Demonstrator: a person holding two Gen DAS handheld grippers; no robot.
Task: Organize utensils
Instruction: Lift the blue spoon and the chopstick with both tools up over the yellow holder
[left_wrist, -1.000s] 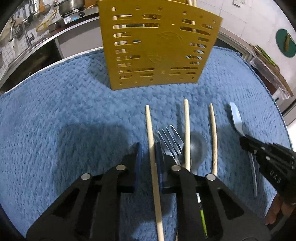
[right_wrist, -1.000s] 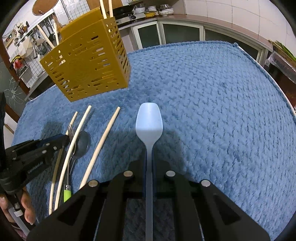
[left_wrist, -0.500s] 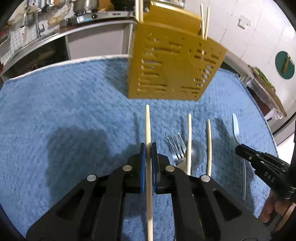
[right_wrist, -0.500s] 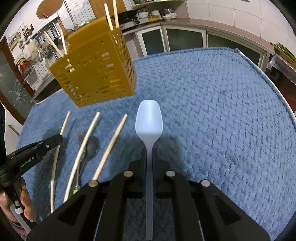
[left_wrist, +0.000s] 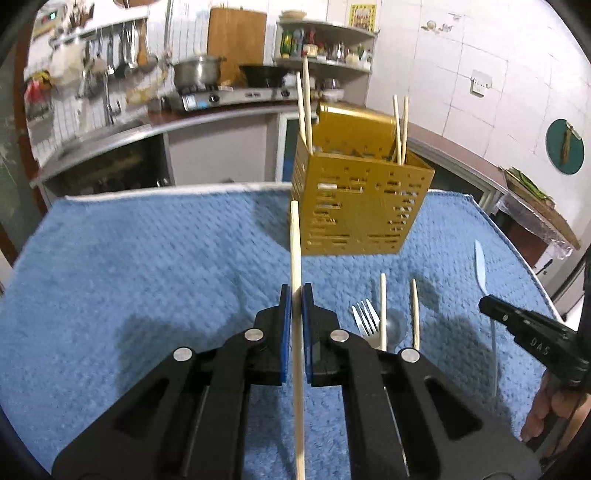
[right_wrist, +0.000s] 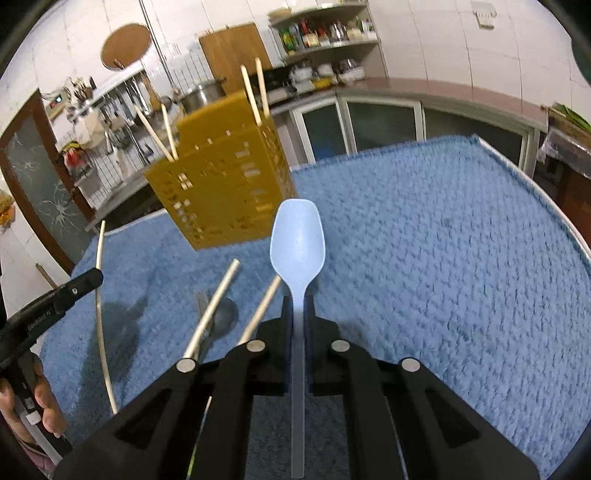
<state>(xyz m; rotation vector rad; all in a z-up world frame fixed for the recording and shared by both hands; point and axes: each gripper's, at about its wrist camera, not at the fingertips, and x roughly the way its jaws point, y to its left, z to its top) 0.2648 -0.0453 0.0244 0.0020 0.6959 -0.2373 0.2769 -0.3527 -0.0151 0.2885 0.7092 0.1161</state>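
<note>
My left gripper is shut on a pale wooden chopstick, lifted off the blue towel and pointing toward the yellow slotted utensil holder. Several chopsticks stand upright in that holder. My right gripper is shut on the handle of a light blue plastic spoon, raised above the towel with its bowl in front of the holder. On the towel lie two more chopsticks, a metal fork and a metal spoon.
The towel covers a table whose rim shows at the right. Behind it runs a kitchen counter with a stove and a pot, shelves of bottles and a sink. A person's hand holds the left gripper's handle.
The left gripper shut on the chopstick and lifted it off the towel toward the holder. The right gripper rose a little with the blue spoon.
</note>
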